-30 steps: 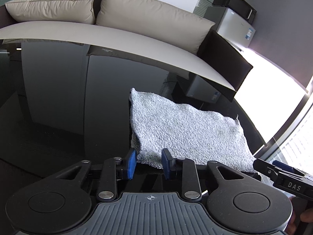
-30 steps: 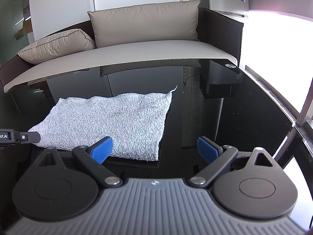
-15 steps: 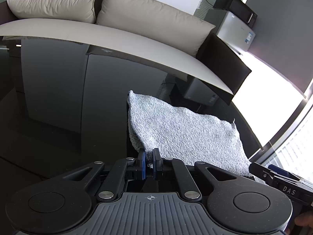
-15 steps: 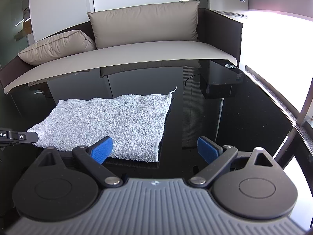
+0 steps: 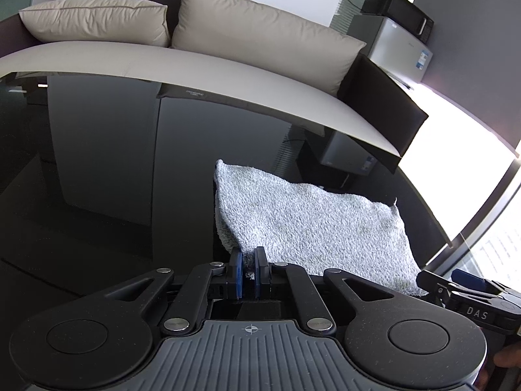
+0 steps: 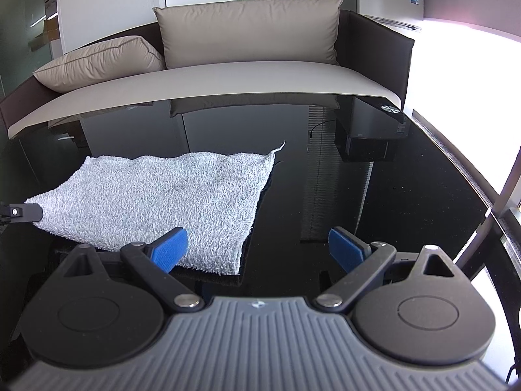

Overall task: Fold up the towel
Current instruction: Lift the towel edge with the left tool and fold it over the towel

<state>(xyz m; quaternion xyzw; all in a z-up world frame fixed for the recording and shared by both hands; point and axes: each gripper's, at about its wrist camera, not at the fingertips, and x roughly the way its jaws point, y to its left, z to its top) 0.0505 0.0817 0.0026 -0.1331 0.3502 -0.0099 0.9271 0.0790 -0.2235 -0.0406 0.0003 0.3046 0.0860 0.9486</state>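
Left tool pinching the near corner of the pale grey fluffy terry towel [image 5: 309, 221].

The towel is lying flat on the glossy black glass worktop [image 5: 97, 179], in front of the beige-cushioned sofa [image 6: 247, 36]. The left tool [image 5: 249, 272] is clenching the towel's near-left corner between its blue pads. The right tool [image 6: 259, 249] is hovering released, pads spread wide, one pad over the towel's near-right edge.

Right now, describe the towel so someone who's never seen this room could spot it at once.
Find the glossy black table in front of the beige sofa. The towel lies flat on it, a pale grey, nubby terry rectangle with one near corner pinched in the left tool. It is the only soft, light thing on that dark, mirror-like top.
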